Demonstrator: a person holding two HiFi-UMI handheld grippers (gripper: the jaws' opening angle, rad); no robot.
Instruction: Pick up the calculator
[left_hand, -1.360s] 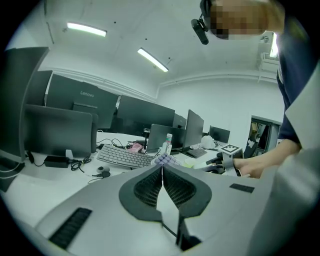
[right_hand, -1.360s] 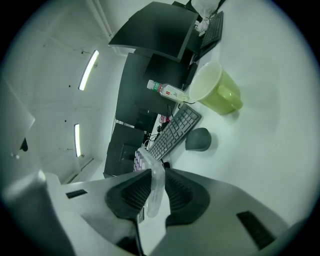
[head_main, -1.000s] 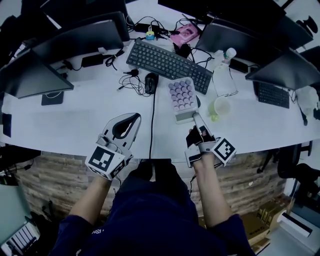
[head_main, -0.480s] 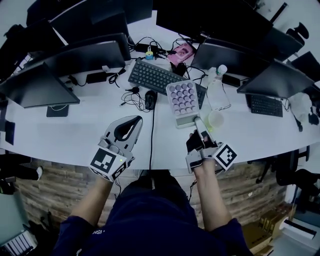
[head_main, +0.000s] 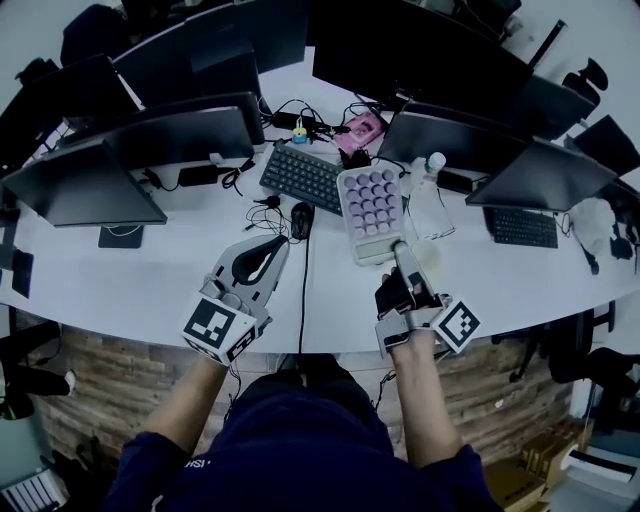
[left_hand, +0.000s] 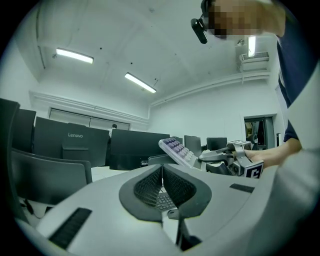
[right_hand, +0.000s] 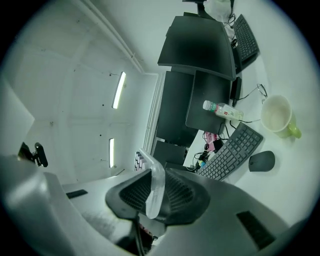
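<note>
We hold calculator (head_main: 370, 213) by keyboard (head_main: 303, 178) & mouse (head_main: 301, 218).
R hand-held gripper (head_main: 399, 252) clamps its edge; L hand-held gripper (head_main: 279, 244) closed, empty. Head view shows keys, R gripper view doesn't.

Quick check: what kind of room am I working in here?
Most likely a shared office or computer lab: rows of monitors on a long white desk, keyboards and a mouse, strip lights on the ceiling.

Keyboard (head_main: 300, 178), mouse (head_main: 301, 220), cup (right_hand: 275, 115), bottle (right_hand: 223, 110)
</note>
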